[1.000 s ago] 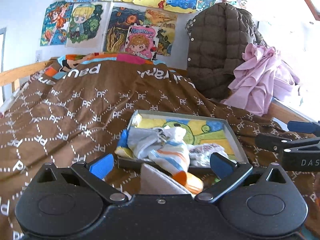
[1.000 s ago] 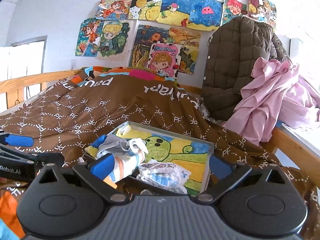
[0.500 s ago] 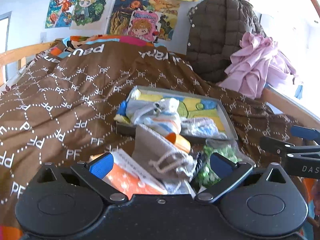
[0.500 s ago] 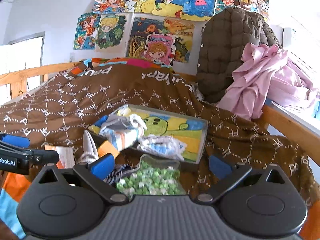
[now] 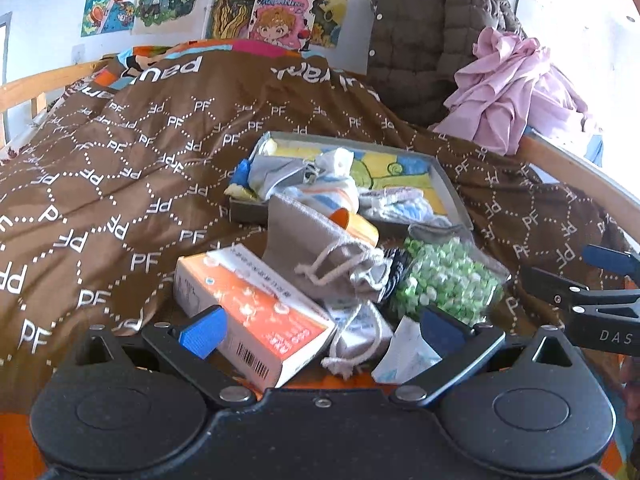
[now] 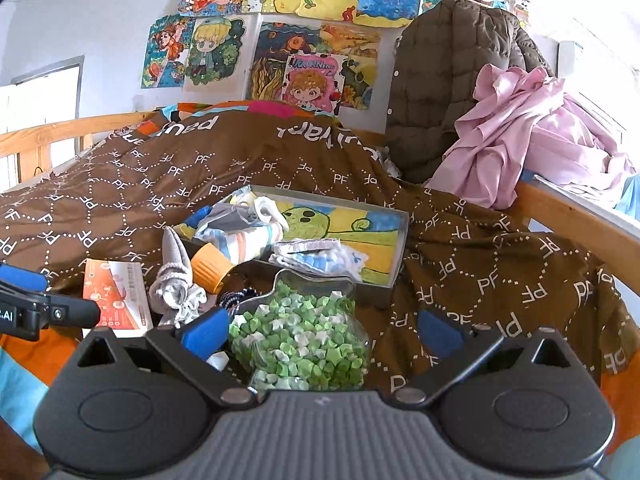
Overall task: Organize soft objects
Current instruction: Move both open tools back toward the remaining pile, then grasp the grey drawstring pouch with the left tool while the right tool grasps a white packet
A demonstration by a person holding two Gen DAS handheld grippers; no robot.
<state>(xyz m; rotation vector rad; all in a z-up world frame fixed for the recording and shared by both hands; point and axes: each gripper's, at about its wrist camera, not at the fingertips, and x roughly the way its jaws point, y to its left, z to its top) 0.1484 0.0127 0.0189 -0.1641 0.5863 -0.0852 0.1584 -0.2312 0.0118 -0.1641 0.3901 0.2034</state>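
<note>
A shallow grey tray (image 5: 452, 196) (image 6: 402, 240) with a painted bottom lies on the brown bedspread and holds striped socks (image 5: 332, 188) (image 6: 244, 240) and a blue-white packet (image 5: 400, 204) (image 6: 320, 258). In front of it lie a grey drawstring pouch (image 5: 316, 256) (image 6: 174, 280), an orange-white box (image 5: 256, 312) (image 6: 114, 296), an orange-capped bottle (image 5: 356, 224) (image 6: 210, 268) and a clear bag of green pieces (image 5: 444, 276) (image 6: 300, 336). My left gripper (image 5: 320, 332) is open above the box and pouch. My right gripper (image 6: 320, 332) is open over the green bag.
The brown patterned bedspread (image 5: 120, 184) covers the bed. A brown quilted jacket (image 5: 424, 40) and pink cloth (image 5: 512, 84) hang at the back right over the wooden rail (image 6: 580, 224). Drawings hang on the wall (image 6: 312, 20).
Both grippers have pulled back from the tray and tilted down. The loose pile in front of the tray has come into view. Both stay open and empty.
</note>
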